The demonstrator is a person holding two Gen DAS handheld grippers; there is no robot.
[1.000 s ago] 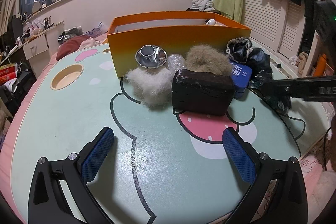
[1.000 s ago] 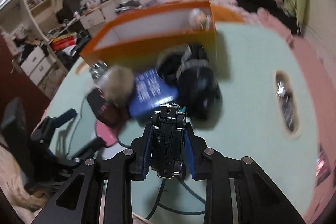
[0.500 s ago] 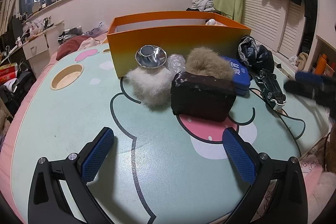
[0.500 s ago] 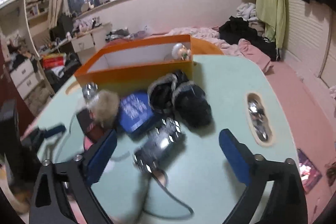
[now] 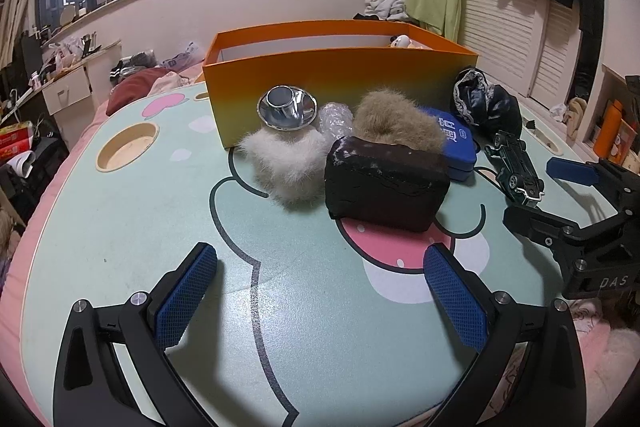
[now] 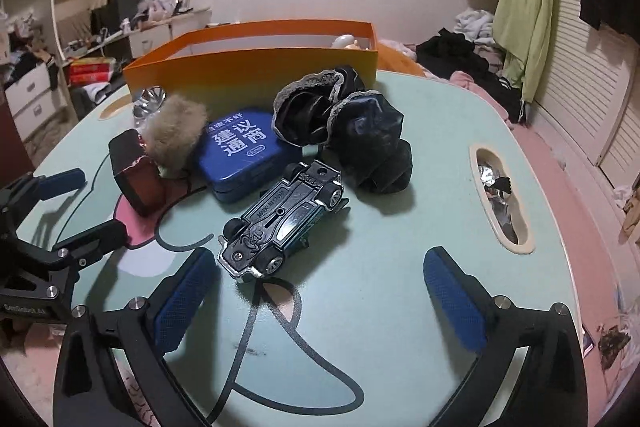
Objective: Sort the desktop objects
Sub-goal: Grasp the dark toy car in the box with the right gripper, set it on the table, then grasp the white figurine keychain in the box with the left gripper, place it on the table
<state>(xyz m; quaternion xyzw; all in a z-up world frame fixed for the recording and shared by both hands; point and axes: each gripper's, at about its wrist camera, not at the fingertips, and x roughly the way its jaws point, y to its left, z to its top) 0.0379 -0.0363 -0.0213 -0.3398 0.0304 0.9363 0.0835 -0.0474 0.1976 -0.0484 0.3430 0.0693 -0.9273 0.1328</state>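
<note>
Toy car [image 6: 285, 217] upside down on table; right tongs [image 6: 316, 301] opening, empty; left tongs [image 5: 320, 301] open.

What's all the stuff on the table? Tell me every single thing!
Table mat: one, mint green with a cartoon face, pink edge, under everything.
Orange box: one, orange, at the back, a small pale toy peeking out inside.
Silver funnel: one, shiny, against the box front.
Bubble wrap wad: one, clear, beside the funnel.
White fluffy ball: one, white, in front of the funnel.
Tan fluffy ball: one, tan, behind the dark block.
Dark block: one, blackish-brown, middle.
Blue tin: one, blue with white writing.
Black bag: one, crumpled, behind the car.
Toy car: one, dark, lying upside down.
Left gripper: blue fingers apart, nothing between.
Right gripper: blue fingers opening, just short of the car.
</note>
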